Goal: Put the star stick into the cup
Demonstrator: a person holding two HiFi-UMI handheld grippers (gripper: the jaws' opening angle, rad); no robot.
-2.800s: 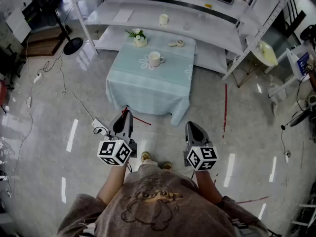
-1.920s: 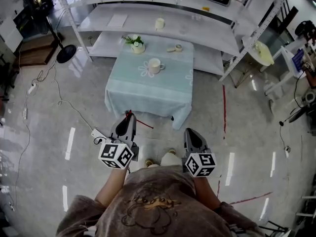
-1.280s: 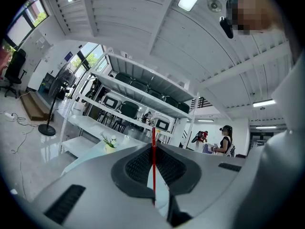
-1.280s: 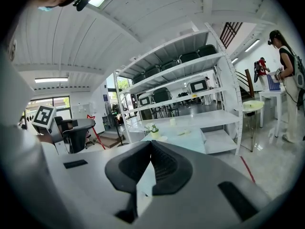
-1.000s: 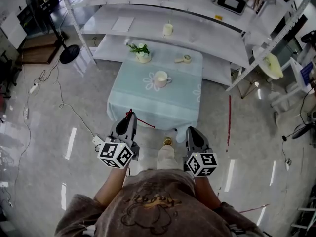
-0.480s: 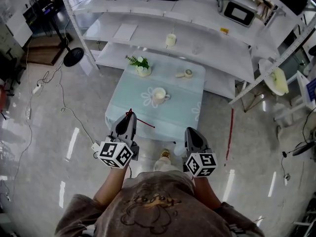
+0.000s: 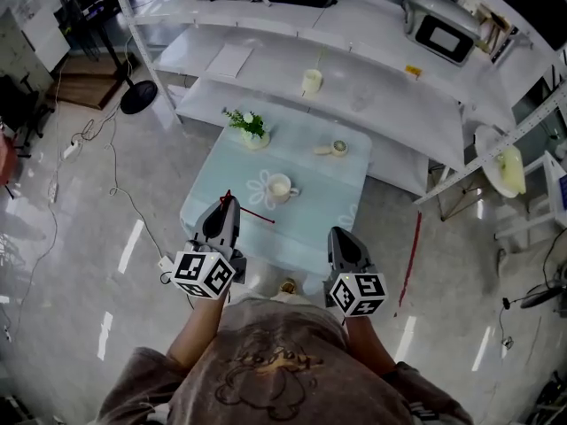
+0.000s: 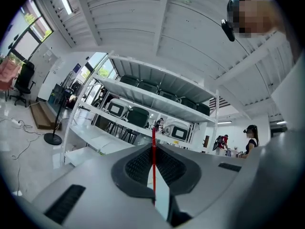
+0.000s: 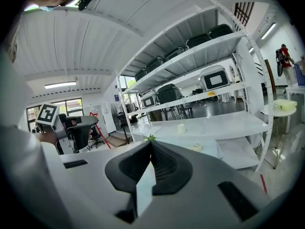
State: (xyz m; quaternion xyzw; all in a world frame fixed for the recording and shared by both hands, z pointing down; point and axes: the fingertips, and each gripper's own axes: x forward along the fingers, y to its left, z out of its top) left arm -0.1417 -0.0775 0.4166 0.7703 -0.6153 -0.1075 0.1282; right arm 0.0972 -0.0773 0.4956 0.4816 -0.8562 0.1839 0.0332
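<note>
A thin red star stick (image 7: 250, 212) sticks out sideways from my left gripper (image 7: 225, 205), which is shut on it. In the left gripper view the star stick (image 8: 153, 162) runs straight up between the closed jaws. The white cup (image 7: 280, 187) stands on a flower mat in the middle of a low table (image 7: 326, 204) with a pale blue cloth, just beyond the stick's tip. My right gripper (image 7: 340, 235) hovers over the table's near edge, shut with nothing in it. The right gripper (image 9: 151, 145) view hides the cup behind its jaws.
On the table are a small potted plant (image 7: 251, 128) at the back left and a tape roll (image 7: 336, 148) at the back right. White shelving (image 7: 266, 56) behind it carries another small cup (image 7: 311, 82). Cables (image 7: 115, 177) lie on the floor to the left.
The person has walked up to the table, which has come from well ahead to right under the gripper tips. Both grippers stay shut, with the stick still in the left one.
</note>
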